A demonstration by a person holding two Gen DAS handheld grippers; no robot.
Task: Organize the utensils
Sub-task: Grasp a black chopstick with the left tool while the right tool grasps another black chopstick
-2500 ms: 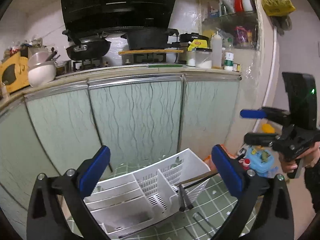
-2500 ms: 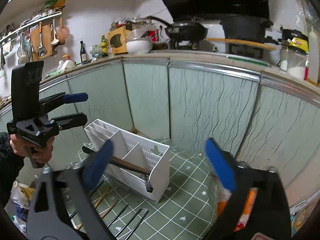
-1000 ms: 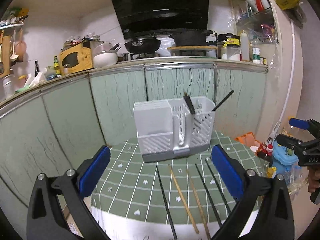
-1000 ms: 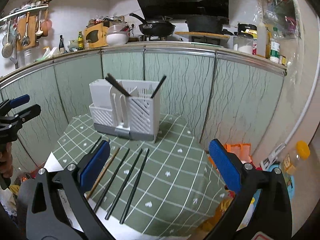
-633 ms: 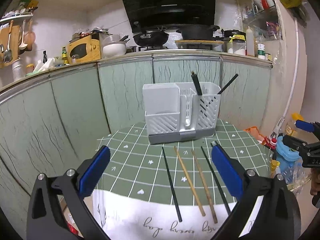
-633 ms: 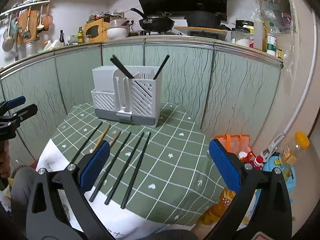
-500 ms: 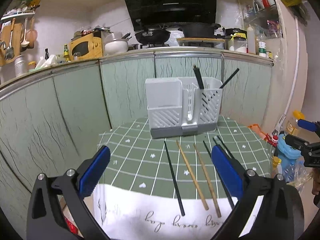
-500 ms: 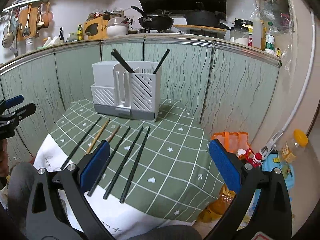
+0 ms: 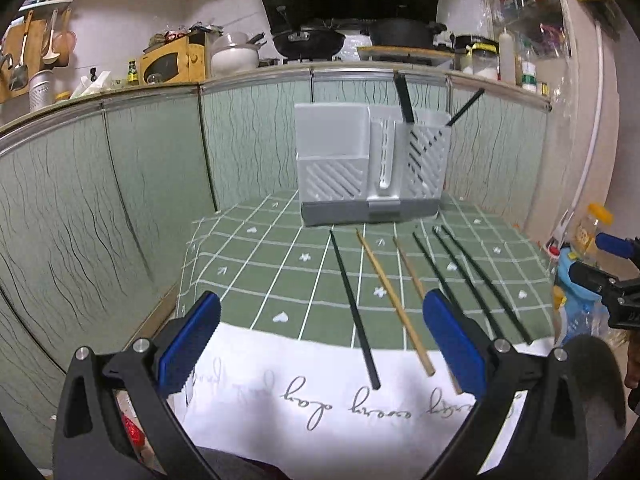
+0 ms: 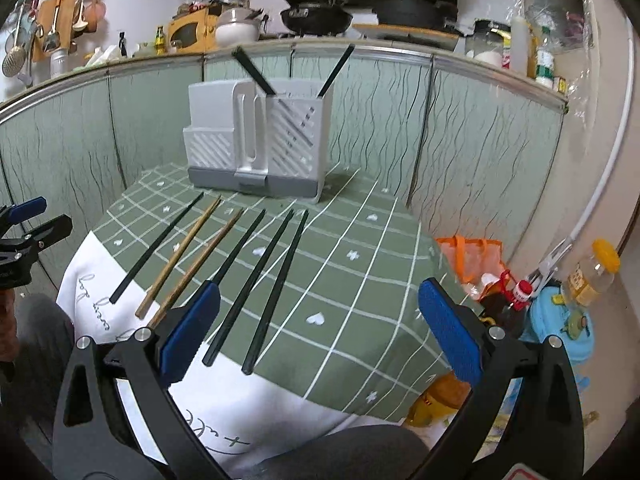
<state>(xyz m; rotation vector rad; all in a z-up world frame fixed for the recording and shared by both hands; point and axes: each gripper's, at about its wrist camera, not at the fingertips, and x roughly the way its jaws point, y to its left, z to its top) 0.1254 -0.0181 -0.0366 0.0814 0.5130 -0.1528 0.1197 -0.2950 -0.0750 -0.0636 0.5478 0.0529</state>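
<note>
The left gripper (image 9: 320, 344) has its fingers (image 9: 188, 344) spread wide and holds nothing; the right gripper (image 10: 318, 330) is likewise spread wide and empty; both hover above the near edge of the counter (image 9: 256, 264), apart from everything on it.

Six chopsticks lie side by side on the counter, running from its near edge toward the holder; from the left there is a black chopstick (image 9: 354, 308), then two wooden chopsticks (image 9: 392, 296), then three black chopsticks (image 10: 276, 276); in the left wrist view the leftmost black one and the first wooden one lie between the fingers, while the right finger covers part of the second wooden one and the near ends of the black ones beside it; in the right wrist view the near ends of one wooden and one black stick run under the left finger.

The white utensil holder (image 9: 370, 168) stands upright at the far side of the counter, just beyond the chopstick tips; two dark utensil handles (image 10: 254, 70) lean out of its right compartment, and what they are cannot be told.

The counter wears a green cloth (image 10: 360, 248) with a white grid and small hearts; its white hem with cursive writing hangs over the near edge; pale green cabinet doors (image 9: 152, 168) curve behind, with a worktop above carrying pans (image 9: 308, 42) and jars.
</note>
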